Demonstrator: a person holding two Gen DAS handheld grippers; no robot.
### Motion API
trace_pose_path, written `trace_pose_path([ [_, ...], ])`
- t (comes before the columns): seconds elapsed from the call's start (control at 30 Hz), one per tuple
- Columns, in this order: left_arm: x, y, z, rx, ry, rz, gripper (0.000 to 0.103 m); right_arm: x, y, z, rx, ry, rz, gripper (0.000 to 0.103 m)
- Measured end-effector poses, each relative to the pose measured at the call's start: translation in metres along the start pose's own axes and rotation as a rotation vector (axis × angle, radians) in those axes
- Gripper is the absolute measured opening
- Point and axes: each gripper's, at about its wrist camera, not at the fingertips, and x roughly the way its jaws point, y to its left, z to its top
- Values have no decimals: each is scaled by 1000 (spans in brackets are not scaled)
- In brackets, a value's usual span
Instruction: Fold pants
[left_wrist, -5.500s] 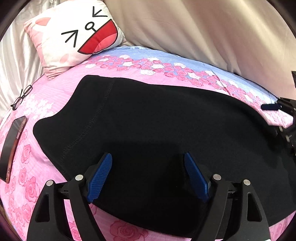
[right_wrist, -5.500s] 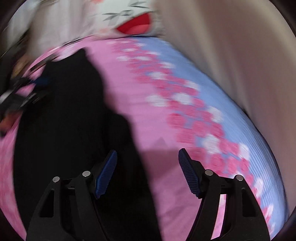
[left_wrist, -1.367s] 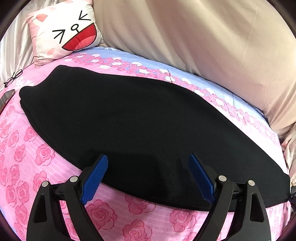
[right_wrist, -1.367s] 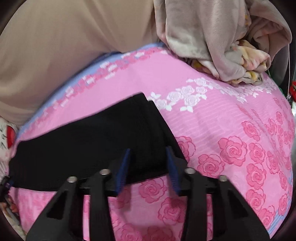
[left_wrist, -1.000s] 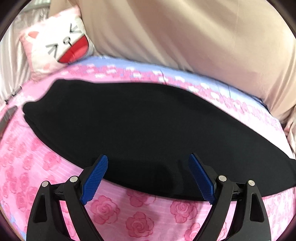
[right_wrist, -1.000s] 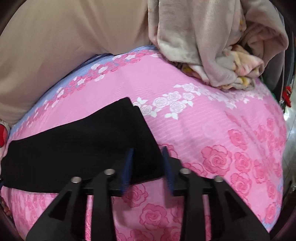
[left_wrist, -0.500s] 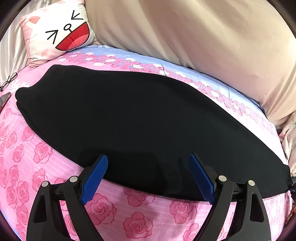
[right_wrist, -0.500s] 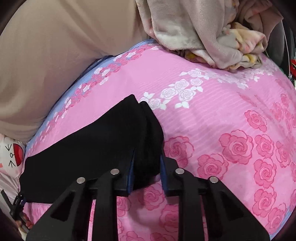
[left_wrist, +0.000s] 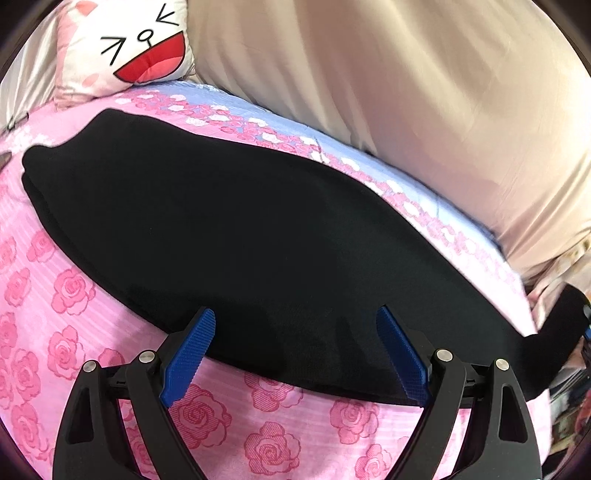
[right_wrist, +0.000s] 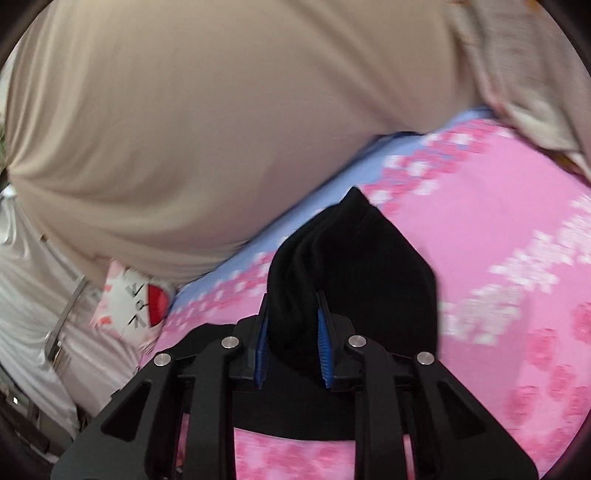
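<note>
The black pants (left_wrist: 236, 236) lie stretched flat across the pink rose-print bedsheet (left_wrist: 70, 295), running from about 10 o'clock to 4 o'clock in the left wrist view. The left gripper (left_wrist: 295, 350) hovers just over their near edge at 6 o'clock, its blue pads (left_wrist: 188, 354) spread wide and holding nothing. At 3 to 4 o'clock in that view the far end of the pants rises off the sheet.

That raised end sits in the right gripper (right_wrist: 291, 339), pinched tight on a bunched fold of the pants (right_wrist: 351, 266); the cloth peaks toward 12 o'clock above the fingers and drapes down to their right (this view is motion-blurred, so finer detail is lost). The gripper points along the bed toward the beige curtain (right_wrist: 207, 122).

A cat-face pillow (left_wrist: 136, 48) rests at 11 o'clock in the left view, near the pants' other end but apart from it. It carries a drawn face only; no readable writing or brand shows anywhere.
</note>
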Motion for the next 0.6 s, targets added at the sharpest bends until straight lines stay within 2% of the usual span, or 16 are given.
trace_pose_path([
  [0.23,-6,15,0,-72,-19,-95,86,102,98,-19,-152,150,89,21],
  [0.4,-7,21,1,-105,-20,-139,86,179,146,-67,-247,301,125,21],
  [0.6,-9,28,2,-139,-20,-181,86,240,175,-134,-341,457,124,21],
])
